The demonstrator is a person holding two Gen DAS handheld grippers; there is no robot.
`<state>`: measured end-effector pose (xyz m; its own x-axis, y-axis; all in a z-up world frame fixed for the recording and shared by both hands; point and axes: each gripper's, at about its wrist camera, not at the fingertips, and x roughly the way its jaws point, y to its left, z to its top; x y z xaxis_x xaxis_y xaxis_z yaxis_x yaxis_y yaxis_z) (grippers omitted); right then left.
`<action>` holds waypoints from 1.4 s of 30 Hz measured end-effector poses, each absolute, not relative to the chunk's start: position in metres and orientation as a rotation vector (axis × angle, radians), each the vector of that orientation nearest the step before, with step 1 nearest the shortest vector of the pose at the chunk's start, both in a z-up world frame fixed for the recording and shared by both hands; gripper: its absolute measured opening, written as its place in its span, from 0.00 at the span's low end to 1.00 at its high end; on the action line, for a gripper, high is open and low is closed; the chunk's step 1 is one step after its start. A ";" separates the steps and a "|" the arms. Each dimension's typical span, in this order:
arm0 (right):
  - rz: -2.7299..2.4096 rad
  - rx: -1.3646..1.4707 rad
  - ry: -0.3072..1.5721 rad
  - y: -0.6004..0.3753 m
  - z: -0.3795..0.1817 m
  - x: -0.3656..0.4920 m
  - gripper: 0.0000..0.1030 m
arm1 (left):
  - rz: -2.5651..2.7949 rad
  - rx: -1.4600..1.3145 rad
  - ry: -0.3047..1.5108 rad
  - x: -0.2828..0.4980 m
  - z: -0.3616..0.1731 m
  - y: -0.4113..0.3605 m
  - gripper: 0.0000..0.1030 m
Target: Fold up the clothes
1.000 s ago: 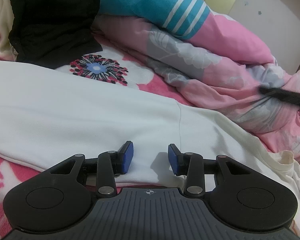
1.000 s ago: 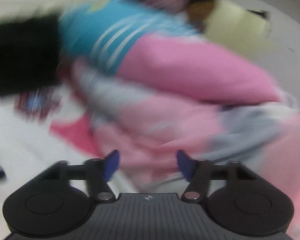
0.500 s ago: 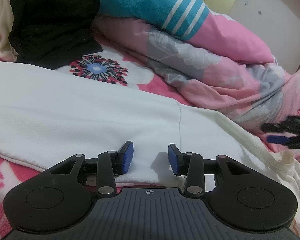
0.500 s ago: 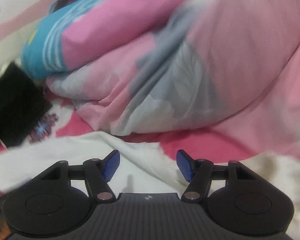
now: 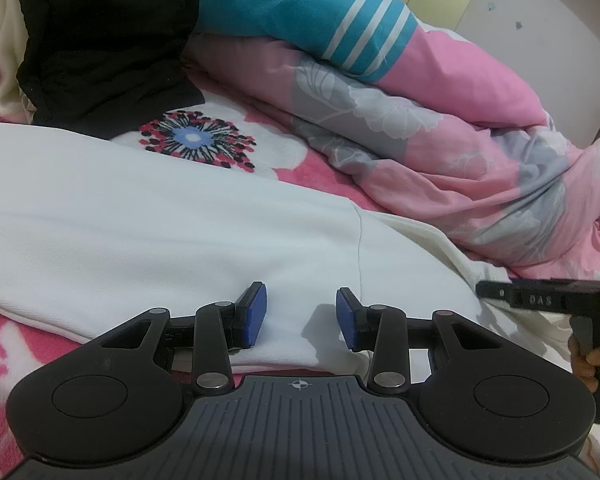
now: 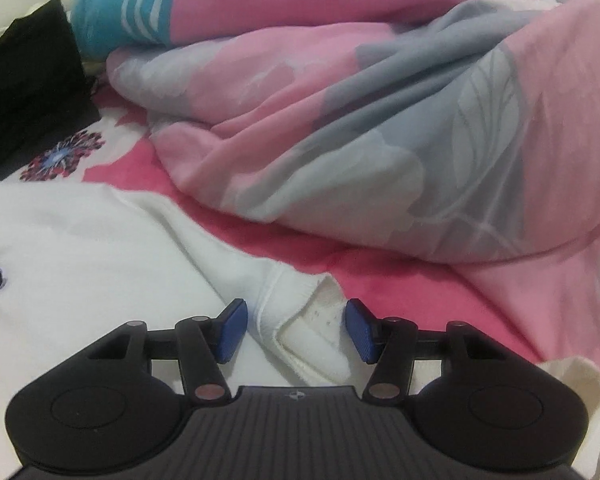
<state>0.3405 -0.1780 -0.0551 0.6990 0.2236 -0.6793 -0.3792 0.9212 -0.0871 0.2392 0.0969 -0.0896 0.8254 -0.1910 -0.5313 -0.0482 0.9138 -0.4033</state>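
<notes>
Lengthwise, white garment [image 5: 172, 224] left-to-right, collar rightward.

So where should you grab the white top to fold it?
Probably at the ribbed cuff, the thick edge lying between the open fingers of the right hand-held gripper. Come in from the near side, low along the bed; that firm hem pinches more easily than flat cloth.

right gripper [image 6: 294, 330]: jaws apart, straddling ribbed edge | white garment [image 6: 100, 248] | pink quilt [image 6: 380, 100] behind

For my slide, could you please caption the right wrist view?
Open right gripper straddles the white garment's ribbed cuff on the bed.
</notes>
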 end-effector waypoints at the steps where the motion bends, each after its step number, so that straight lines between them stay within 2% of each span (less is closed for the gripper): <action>1: 0.344 -0.230 0.711 -0.178 -0.054 0.340 0.53 | -0.078 -0.418 0.599 0.239 -0.090 0.097 0.37; 2: 0.348 -0.232 0.698 -0.177 -0.052 0.340 0.44 | -0.078 -0.418 0.599 0.239 -0.089 0.097 0.37; 3: 0.353 -0.234 0.686 -0.177 -0.051 0.340 0.30 | -0.078 -0.418 0.599 0.239 -0.089 0.097 0.37; 5: 0.362 -0.237 0.661 -0.176 -0.048 0.340 0.13 | -0.078 -0.418 0.599 0.239 -0.089 0.097 0.37; 8: 0.353 -0.264 0.594 -0.173 -0.044 0.332 0.07 | -0.078 -0.419 0.598 0.238 -0.090 0.097 0.37; 13: 0.263 -0.388 0.513 -0.160 -0.053 0.332 0.06 | -0.077 -0.419 0.598 0.238 -0.090 0.097 0.37; 18: 0.205 -0.458 0.525 -0.156 -0.071 0.355 0.10 | -0.077 -0.418 0.596 0.239 -0.090 0.096 0.37; 22: 0.233 -0.298 0.634 -0.175 -0.061 0.377 0.14 | -0.077 -0.421 0.596 0.239 -0.090 0.097 0.37; 23: 0.242 -0.247 0.662 -0.181 -0.056 0.381 0.24 | -0.077 -0.422 0.597 0.239 -0.090 0.097 0.37; 24: 0.251 -0.196 0.690 -0.188 -0.050 0.385 0.47 | -0.076 -0.421 0.597 0.239 -0.090 0.097 0.37; 26: 0.245 -0.108 0.720 -0.209 -0.030 0.380 0.67 | -0.075 -0.419 0.598 0.239 -0.089 0.096 0.37; 28: 0.225 -0.031 0.726 -0.235 -0.007 0.368 0.68 | -0.076 -0.430 0.596 0.239 -0.088 0.098 0.37; 35: 0.096 0.171 0.573 -0.355 0.070 0.260 0.70 | -0.047 -0.416 0.564 0.227 -0.062 0.103 0.37; 38: 0.078 0.134 0.576 -0.384 0.074 0.228 0.66 | -0.129 -0.377 0.581 0.219 -0.038 0.092 0.38; 42: 0.095 0.040 0.617 -0.390 0.053 0.230 0.59 | -0.303 -0.283 0.701 0.234 -0.024 0.042 0.38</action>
